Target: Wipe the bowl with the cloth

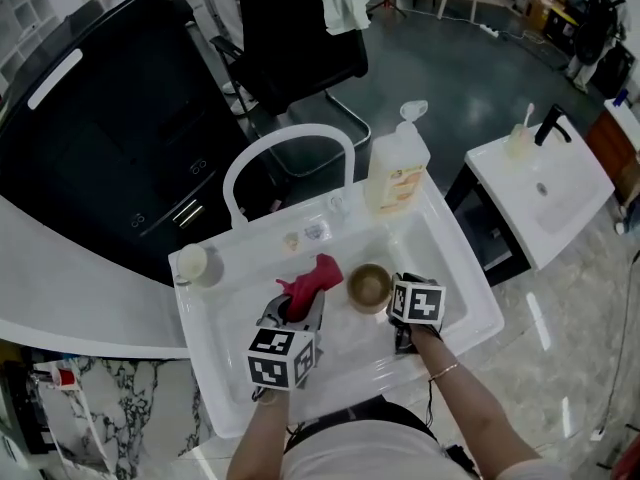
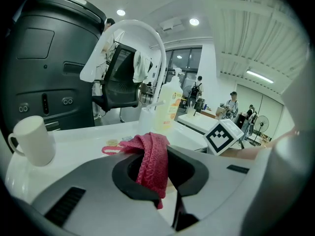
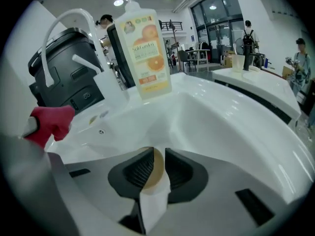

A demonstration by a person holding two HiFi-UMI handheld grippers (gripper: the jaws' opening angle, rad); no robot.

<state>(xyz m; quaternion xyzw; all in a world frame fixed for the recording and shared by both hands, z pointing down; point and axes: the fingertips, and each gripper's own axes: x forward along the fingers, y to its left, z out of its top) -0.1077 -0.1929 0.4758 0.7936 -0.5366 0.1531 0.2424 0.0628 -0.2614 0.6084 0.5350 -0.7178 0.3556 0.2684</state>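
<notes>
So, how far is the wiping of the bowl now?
Done: the left gripper is shut on the red knitted cloth. In hand: the right gripper, fingers apart, is at the rim of the small brown bowl in the white sink. To do: the cloth is beside the bowl, not in it, so the wiping itself.

The head view is dim and grey; only the white sink [image 1: 470, 308] around the left gripper [image 1: 300, 313] and right gripper [image 1: 403, 313] reads bright. Both gripper views are brighter, lit by round ceiling lamps [image 2: 121, 12] high above the jaws. Their corners go black and straight lines bow. Soft glare streaks the sink wall beyond the right gripper, whose near body is blurred.
</notes>
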